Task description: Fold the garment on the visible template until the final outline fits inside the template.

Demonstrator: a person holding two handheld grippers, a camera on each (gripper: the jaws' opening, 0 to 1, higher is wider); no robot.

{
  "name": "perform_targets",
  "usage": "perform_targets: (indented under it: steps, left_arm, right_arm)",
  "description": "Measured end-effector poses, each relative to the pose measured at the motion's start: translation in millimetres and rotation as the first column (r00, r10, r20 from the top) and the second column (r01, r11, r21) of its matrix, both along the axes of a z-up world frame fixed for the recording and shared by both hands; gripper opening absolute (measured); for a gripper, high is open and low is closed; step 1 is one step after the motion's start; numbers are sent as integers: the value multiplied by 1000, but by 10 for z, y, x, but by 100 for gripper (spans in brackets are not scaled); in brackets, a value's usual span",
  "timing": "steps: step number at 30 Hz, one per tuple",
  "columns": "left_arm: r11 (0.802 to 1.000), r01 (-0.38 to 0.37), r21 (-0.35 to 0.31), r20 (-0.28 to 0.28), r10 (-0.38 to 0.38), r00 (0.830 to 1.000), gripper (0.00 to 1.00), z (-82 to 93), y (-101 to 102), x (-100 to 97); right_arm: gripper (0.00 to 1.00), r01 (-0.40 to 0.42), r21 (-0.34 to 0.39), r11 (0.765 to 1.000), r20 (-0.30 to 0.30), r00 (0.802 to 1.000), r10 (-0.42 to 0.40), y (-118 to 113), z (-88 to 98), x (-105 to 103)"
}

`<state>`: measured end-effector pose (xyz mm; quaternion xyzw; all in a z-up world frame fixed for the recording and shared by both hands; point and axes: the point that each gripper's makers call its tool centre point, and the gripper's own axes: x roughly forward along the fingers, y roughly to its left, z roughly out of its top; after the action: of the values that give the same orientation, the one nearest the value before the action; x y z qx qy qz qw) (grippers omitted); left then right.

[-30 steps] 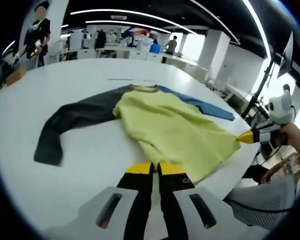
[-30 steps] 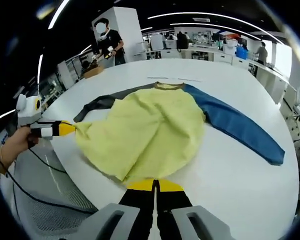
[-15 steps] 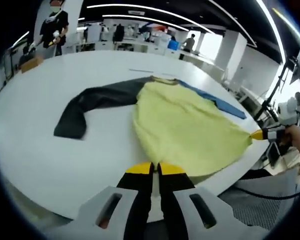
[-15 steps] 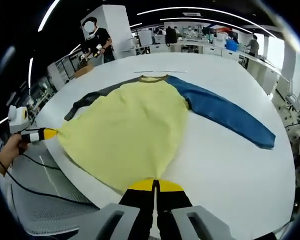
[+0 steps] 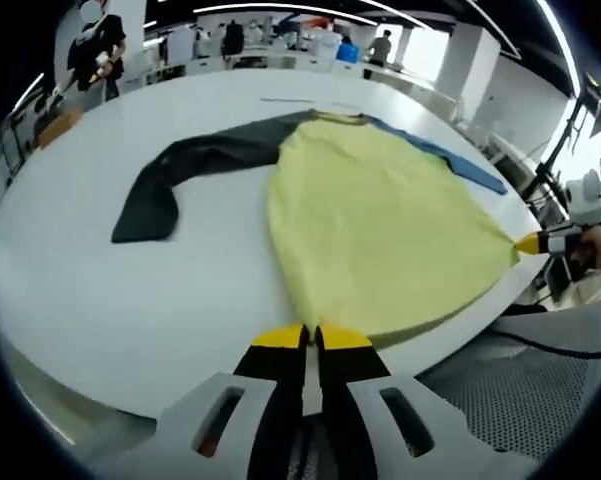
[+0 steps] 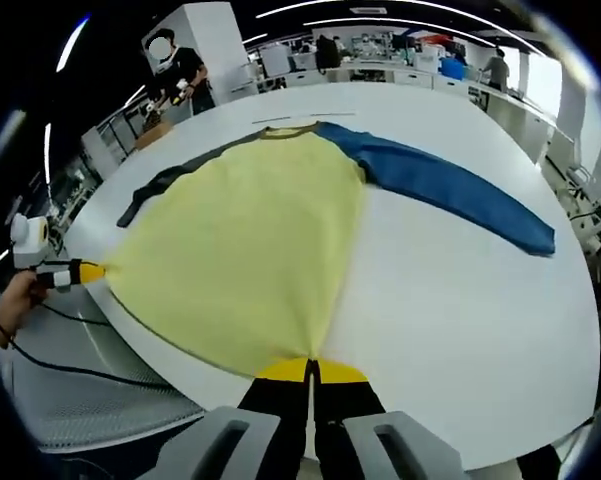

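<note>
"Where's the shirt (image 5: 380, 220) now?"

"Flat on the big white table (image 5: 130, 290), collar toward the far side, yellow body spread wide. The dark sleeve (image 5: 180, 175) runs off one way, the blue sleeve (image 6: 450, 190) the other, both lying straight out on the tabletop."

"And the two grippers?"

"Each has a bottom corner of the hem. The left gripper (image 5: 310, 335) has its yellow tips pressed together on the yellow cloth at the near edge of the table. The right gripper (image 6: 310, 368) is the same, tips together with the hem pinched between them. From each one you can see the other off to the side, holding its corner out past the table's edge, so the hem is pulled taut between them."

"So how much folding is done?"

"None that I can see. The body is a single layer, no sleeve is turned in, nothing is doubled over. I'd call this the smoothing-out stage at best."

"And the template?"

"I can't make one out; there's a thin line (image 6: 305, 117) on the table beyond the collar, but I can't tell what it is. By my reckoning everything is left: sleeves in, body folded, then checked against the outline."
</note>
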<state>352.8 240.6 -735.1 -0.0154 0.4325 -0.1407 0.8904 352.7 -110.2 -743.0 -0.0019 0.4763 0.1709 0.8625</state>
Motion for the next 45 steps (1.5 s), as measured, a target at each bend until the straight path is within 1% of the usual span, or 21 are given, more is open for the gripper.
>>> perform_targets:
  steps: [3, 7, 10, 12, 18, 20, 23, 25, 28, 31, 32, 35, 37, 40, 41, 43, 45]
  left_arm:
    - [1000, 14, 15, -20, -14, 1000, 1, -42, -8, -54]
    - [999, 24, 33, -30, -23, 999, 1, -88, 5, -86]
    - [998, 33, 54, -53, -30, 998, 1, -126, 35, -121]
    - [998, 33, 52, -57, -30, 998, 1, -140, 36, -123]
    - [997, 39, 62, -66, -35, 997, 1, -172, 36, -126]
    - [996, 45, 71, -77, -39, 996, 2, -188, 35, -137]
    - [994, 55, 93, -84, -48, 995, 4, -201, 46, -162]
    - [995, 46, 90, -91, -37, 995, 6, -210, 54, -175]
    - [995, 40, 88, -87, -32, 996, 9, -208, 67, -172]
    - [996, 26, 83, -66, -21, 998, 17, -179, 77, -144]
    - [996, 22, 81, -60, -17, 998, 19, -165, 80, -133]
    - [998, 24, 65, -38, -21, 999, 28, -124, 65, -95]
    - [998, 23, 53, -7, -23, 1000, 36, -77, 49, -54]
    - [998, 48, 44, 43, -50, 998, 46, 15, 12, 14]
    - [998, 49, 35, 61, -52, 997, 49, 45, 0, 39]
    - [998, 55, 21, 79, -57, 995, 56, 89, -11, 70]
    - [998, 65, 11, 107, -66, 992, 60, 140, -29, 111]
  right_arm:
    - [0, -6, -26, 1000, -3, 1000, 6, -31, -50, -16]
    - [0, -32, -41, 999, -3, 999, 32, -40, -111, -36]
    - [0, -37, -45, 998, -15, 999, 37, -49, -131, -55]
    - [0, -53, -53, 997, -21, 998, 52, -43, -156, -64]
    - [0, -84, -75, 994, -24, 996, 82, -46, -163, -63]
    - [0, -99, -85, 991, -24, 995, 97, -40, -168, -70]
    - [0, -92, -79, 993, -26, 996, 90, -40, -171, -77]
    - [0, -85, -70, 994, -28, 996, 84, -43, -172, -76]
    - [2, -75, -52, 996, -27, 997, 74, -35, -169, -70]
    - [12, -56, -11, 998, -14, 998, 56, 8, -144, -53]
    - [18, -54, -10, 998, -8, 999, 54, 17, -141, -46]
    - [27, -63, -12, 998, 9, 998, 64, 41, -121, -36]
    - [31, -75, -2, 997, 22, 997, 75, 69, -93, -29]
    - [43, -74, 10, 997, 34, 997, 74, 88, -44, -7]
    - [48, -76, 11, 997, 42, 996, 76, 93, -23, 6]
    - [56, -72, 22, 997, 68, 995, 70, 100, 40, 50]
    - [63, -67, 42, 997, 101, 993, 63, 117, 120, 104]
